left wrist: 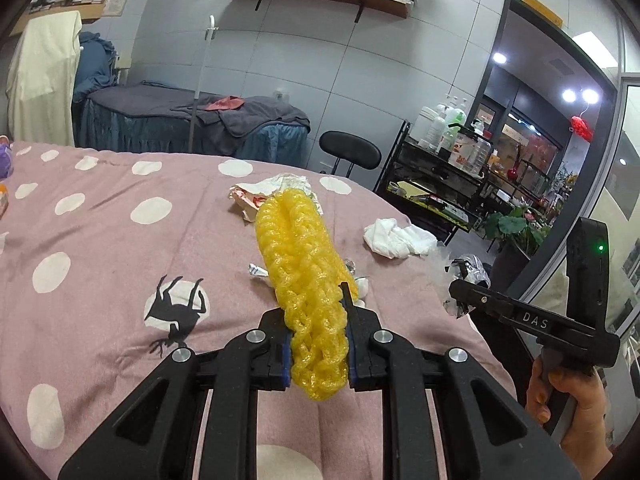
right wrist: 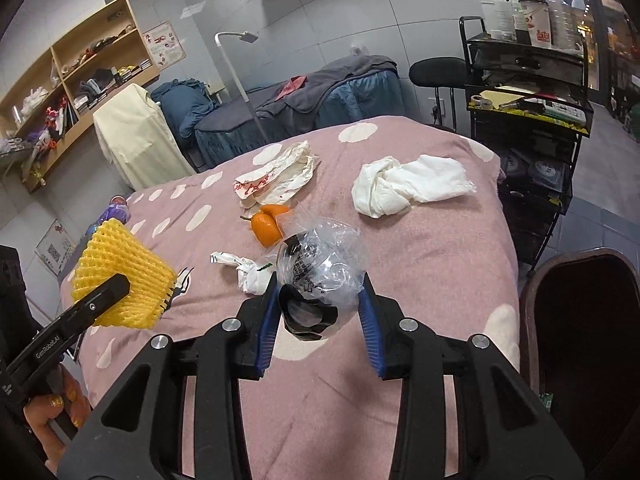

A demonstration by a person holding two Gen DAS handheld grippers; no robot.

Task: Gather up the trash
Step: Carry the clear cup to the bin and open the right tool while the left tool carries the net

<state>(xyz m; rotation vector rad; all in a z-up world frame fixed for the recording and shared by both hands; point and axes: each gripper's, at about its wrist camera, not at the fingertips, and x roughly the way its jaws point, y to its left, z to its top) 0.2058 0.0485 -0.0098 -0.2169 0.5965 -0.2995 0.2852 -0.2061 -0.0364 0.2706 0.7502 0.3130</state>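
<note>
My left gripper point(left wrist: 318, 304) is shut on a yellow foam fruit net point(left wrist: 300, 260) and holds it above the pink dotted bed cover point(left wrist: 120, 240). The net also shows in the right wrist view point(right wrist: 124, 276), with the left gripper point(right wrist: 116, 292) on it. My right gripper point(right wrist: 320, 292) is shut on a crumpled clear plastic wrapper with black print point(right wrist: 320, 268); it also shows in the left wrist view point(left wrist: 466, 276). On the cover lie a crumpled white cloth point(right wrist: 408, 190), a crumpled paper bag with red print point(right wrist: 280, 178), orange peel point(right wrist: 268, 224) and a small twisted white wrapper point(right wrist: 244, 268).
A dark brown bin point(right wrist: 580, 340) stands open at the right of the bed. A black cart with bottles point(right wrist: 528, 92) and a black stool point(right wrist: 436, 70) stand behind the bed. A second bed with grey and blue covers point(right wrist: 320, 96) stands farther back.
</note>
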